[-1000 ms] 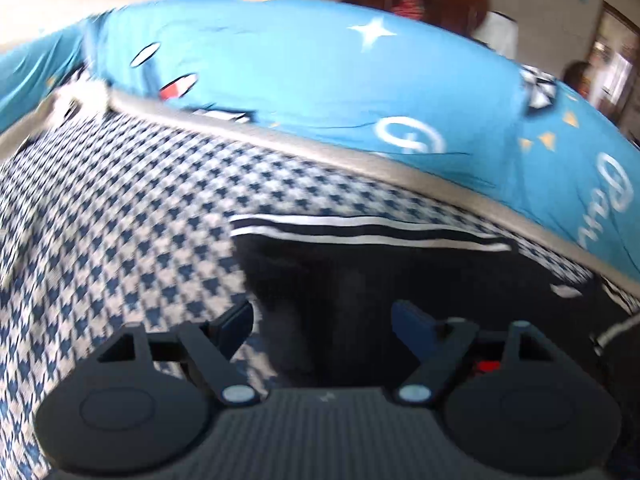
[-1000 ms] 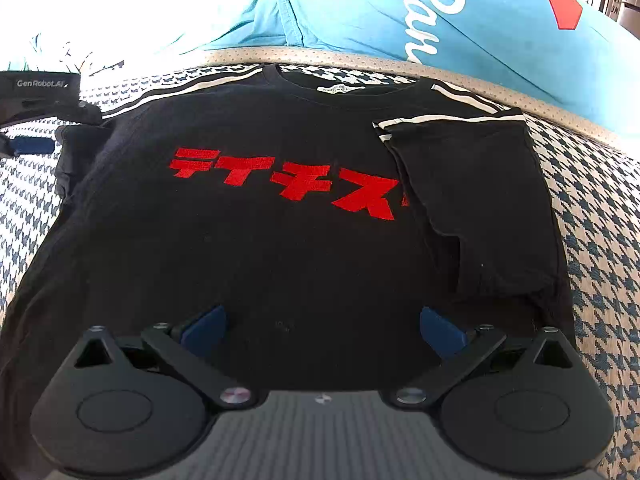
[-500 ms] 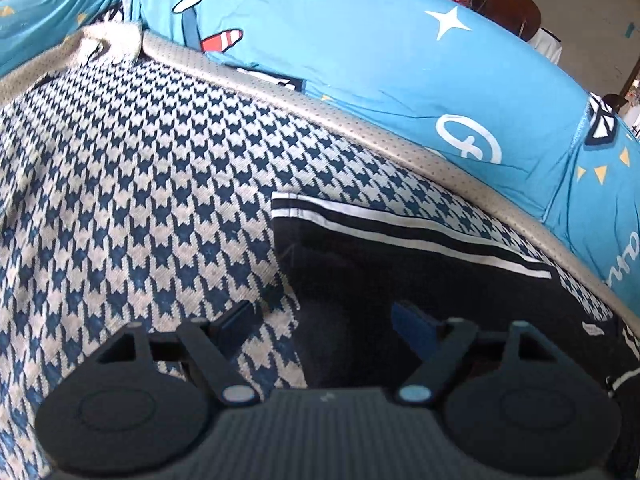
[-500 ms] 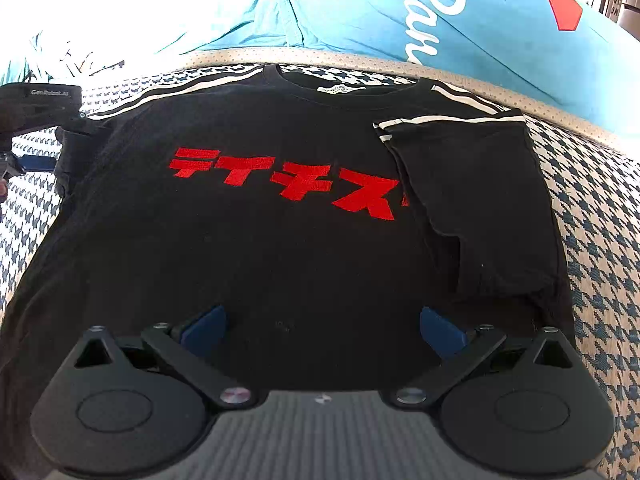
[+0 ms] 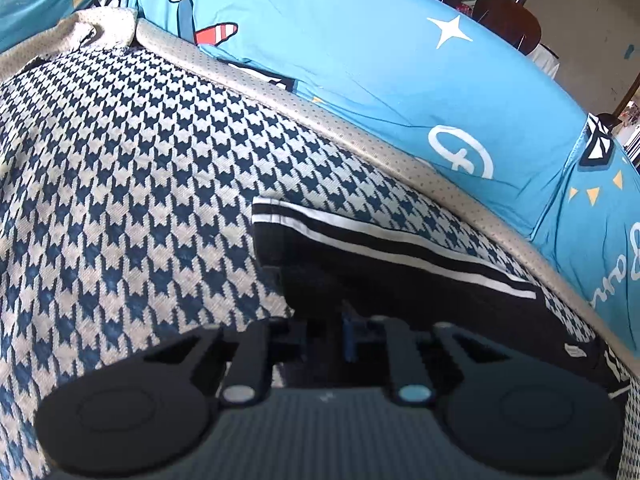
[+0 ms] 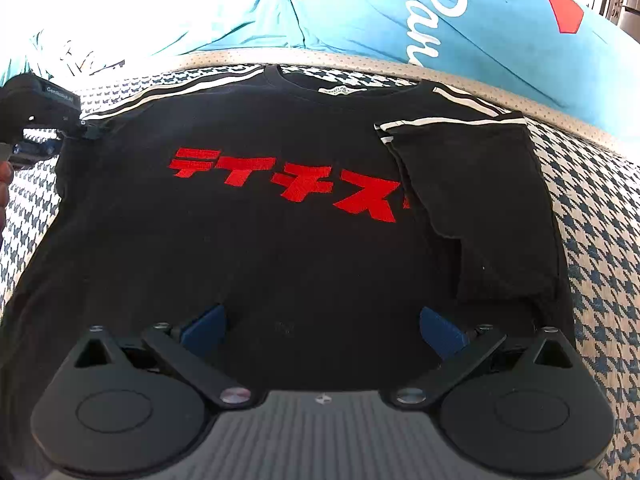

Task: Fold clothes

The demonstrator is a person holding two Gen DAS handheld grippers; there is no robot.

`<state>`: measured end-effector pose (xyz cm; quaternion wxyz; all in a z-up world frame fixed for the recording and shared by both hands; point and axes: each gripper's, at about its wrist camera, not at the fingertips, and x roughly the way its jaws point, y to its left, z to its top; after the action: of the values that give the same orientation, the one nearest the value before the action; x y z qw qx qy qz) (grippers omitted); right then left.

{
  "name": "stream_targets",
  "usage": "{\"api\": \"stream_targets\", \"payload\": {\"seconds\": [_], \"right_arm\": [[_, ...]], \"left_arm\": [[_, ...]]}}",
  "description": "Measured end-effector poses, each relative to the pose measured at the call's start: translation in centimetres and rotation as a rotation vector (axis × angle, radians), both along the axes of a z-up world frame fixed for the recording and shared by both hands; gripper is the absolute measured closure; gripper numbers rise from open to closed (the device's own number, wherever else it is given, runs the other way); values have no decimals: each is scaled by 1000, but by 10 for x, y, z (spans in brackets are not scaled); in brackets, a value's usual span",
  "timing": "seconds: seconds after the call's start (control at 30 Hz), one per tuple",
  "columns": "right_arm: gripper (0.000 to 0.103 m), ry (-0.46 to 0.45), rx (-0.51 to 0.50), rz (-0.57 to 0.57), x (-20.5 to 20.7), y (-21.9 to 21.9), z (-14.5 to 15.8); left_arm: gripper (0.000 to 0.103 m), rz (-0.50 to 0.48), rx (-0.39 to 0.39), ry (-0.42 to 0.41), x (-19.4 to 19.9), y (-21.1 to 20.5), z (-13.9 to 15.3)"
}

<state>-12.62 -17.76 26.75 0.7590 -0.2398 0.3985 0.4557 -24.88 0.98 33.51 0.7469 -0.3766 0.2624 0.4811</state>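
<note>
Covering the seat (image 5: 132, 184) – houndstooth; blue cushions (image 5: 360, 64) behind

T-shirt (image 6: 280, 240) lies flat on the houndstooth cover (image 6: 600, 220), collar at 12 o'clock. Sleeve at 3 o'clock (image 6: 472, 208) lies folded over the body — sleeve at 9 o'clock (image 5: 360, 248) lies beside the left gripper (image 5: 348, 332). Pillows (image 6: 440, 8) sit behind, at 12.

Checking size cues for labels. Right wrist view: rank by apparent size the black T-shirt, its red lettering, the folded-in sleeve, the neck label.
1. Black T-shirt, fills most of the view.
2. Folded-in sleeve and red lettering: similar area, too close to rank.
3. Neck label, tiny.
</note>
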Motion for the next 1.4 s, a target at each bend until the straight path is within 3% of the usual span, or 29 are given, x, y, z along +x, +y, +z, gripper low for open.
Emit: {"api": "stream_targets", "payload": {"seconds": [0.13, 0.3, 0.43, 0.53, 0.6, 0.67, 0.7, 0.83, 0.93, 1.07, 1.17, 1.4], "right_arm": [[0, -1, 1, -1, -1, -1, 1], [0, 0, 1, -2, -2, -1, 1], [0, 0, 0, -2, -2, -1, 1], [0, -1, -1, 0, -2, -1, 1], [0, 0, -1, 0, -2, -1, 1], [0, 2, -1, 0, -2, -1, 1], [0, 2, -2, 0, -2, -1, 1], [0, 1, -5, -1, -2, 0, 1], [0, 2, -5, -1, -2, 0, 1], [0, -2, -5, -2, -3, -1, 1], [0, -4, -4, -3, -3, 0, 1], [0, -6, -3, -3, -4, 0, 1]], "left_arm": [[91, -24, 61, 4, 9, -9, 10], [91, -121, 107, -2, 29, -29, 21], [91, -272, 145, 9, 57, -60, 28], [89, -434, 114, 29, 79, -82, 22], [81, -501, 126, 57, 88, -95, 20], [59, -548, 160, 56, 91, -105, 23], [55, -564, 176, 47, 91, -109, 26], [41, -546, 175, -63, 76, -104, 45], [29, -464, 173, -128, 61, -90, 55], [24, -408, 115, -205, 45, -73, 59], [17, -430, 101, -207, 46, -72, 58], [11, -536, 121, -70, 63, -99, 40]]}}
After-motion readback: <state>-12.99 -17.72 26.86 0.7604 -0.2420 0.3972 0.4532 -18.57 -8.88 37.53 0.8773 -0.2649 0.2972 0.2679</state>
